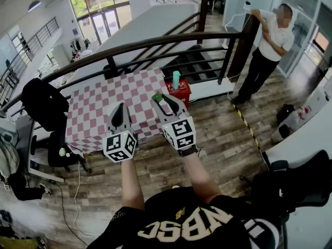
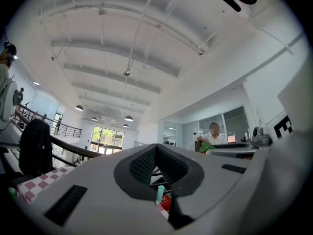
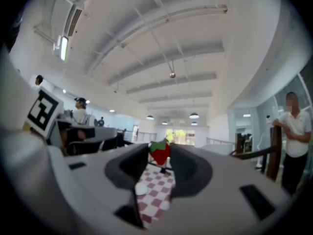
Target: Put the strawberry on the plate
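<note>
A red strawberry (image 3: 160,152) with a green top sits between the tips of my right gripper (image 3: 160,155), which is shut on it. In the head view only its green leaves (image 1: 157,96) show at the tip of my right gripper (image 1: 162,100), held above the near right edge of the checked table (image 1: 98,108). A small white round thing that may be the plate (image 3: 142,190) lies on the cloth under the jaws. My left gripper (image 1: 120,108) hovers over the table to the left, its jaws closed to a point with nothing between them (image 2: 156,148).
A teal bottle (image 1: 176,79) stands on a red box (image 1: 180,93) just past the table's right corner. A dark railing (image 1: 155,43) runs behind the table. A black chair (image 1: 44,105) stands at the left. A person (image 1: 267,45) stands at the railing's right end.
</note>
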`<state>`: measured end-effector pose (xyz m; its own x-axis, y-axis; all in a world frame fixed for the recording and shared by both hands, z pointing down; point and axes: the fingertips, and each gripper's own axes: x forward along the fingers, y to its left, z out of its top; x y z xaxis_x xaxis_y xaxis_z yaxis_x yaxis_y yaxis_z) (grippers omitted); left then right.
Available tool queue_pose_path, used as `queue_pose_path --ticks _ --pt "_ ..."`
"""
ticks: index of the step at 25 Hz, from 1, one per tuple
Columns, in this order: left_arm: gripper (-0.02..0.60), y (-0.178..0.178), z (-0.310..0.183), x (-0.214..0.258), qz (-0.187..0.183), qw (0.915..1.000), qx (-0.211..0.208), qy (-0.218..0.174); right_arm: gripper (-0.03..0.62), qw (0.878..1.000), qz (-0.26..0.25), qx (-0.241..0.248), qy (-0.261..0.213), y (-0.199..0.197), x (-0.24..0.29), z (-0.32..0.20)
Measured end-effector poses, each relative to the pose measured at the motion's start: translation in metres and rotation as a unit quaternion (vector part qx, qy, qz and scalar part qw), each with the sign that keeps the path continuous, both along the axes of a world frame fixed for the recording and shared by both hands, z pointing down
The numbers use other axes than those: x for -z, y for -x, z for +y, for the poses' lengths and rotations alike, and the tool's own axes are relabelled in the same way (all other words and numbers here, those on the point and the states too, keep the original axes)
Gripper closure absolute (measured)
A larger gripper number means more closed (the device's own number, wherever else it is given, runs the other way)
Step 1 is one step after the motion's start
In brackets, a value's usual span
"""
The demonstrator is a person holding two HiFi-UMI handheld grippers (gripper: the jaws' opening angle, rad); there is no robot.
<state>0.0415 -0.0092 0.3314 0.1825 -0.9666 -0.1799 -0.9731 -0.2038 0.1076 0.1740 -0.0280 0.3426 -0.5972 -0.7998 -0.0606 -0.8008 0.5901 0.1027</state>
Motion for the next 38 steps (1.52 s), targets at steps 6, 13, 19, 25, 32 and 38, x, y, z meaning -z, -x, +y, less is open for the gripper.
queue_pose_path --ticks 6,13,19,25,32,38 --pt "0.568 -0.008 0.011 -0.002 0.003 0.9998 -0.018 0.000 0.448 1.000 0.005 -0.018 0.004 -0.010 -0.006 0.013" --pt "0.568 -0.030 0.018 -0.002 0.004 0.9986 -0.053 -0.001 0.448 0.998 0.004 -0.053 0.014 -0.030 -0.008 0.021" --pt "0.568 -0.027 0.034 0.001 0.010 0.9981 -0.060 0.003 0.448 0.998 0.012 -0.065 0.016 -0.032 -0.003 0.042" --pt "0.568 -0.049 0.021 -0.010 0.013 0.9973 -0.071 0.007 0.448 0.997 0.009 -0.071 0.013 -0.051 -0.009 0.030" --pt "0.568 -0.058 0.014 -0.018 0.015 0.9970 -0.075 0.014 0.448 0.998 0.013 -0.062 0.022 -0.051 -0.016 0.023" --pt "0.568 -0.070 0.003 -0.019 0.015 0.9968 -0.077 0.016 0.448 0.998 0.006 -0.062 0.032 -0.062 -0.019 0.008"
